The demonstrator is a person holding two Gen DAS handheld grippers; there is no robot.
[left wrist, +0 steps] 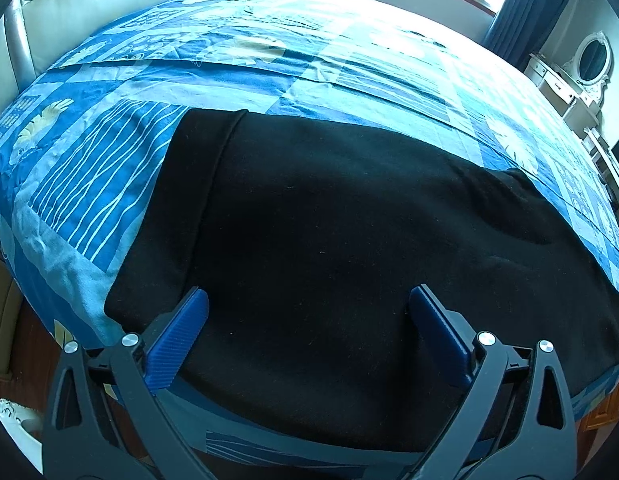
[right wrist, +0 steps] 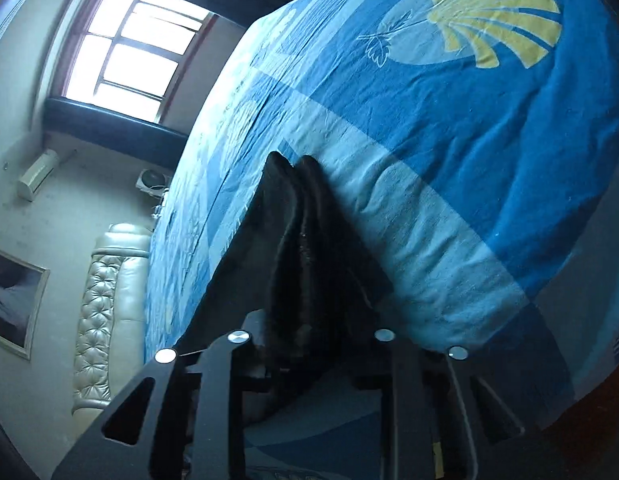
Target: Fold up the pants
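Pants (left wrist: pixel 349 232) lie black along the bed's (left wrist: pixel 269 76) near edge, bare sheet beyond; left gripper (left wrist: pixel 309 308) gapes above them; right gripper (right wrist: pixel 309 340) clamps their bunched end.

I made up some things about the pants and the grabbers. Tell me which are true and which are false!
1. The black pants lie on a blue patterned bedspread. True.
2. The left hand-held gripper is squeezed shut. False: its blue fingers stand wide apart above the pants.
3. The right hand-held gripper has black cloth bunched between its fingers. True.
4. The pants are red. False: black.
5. A window lets in daylight. True.
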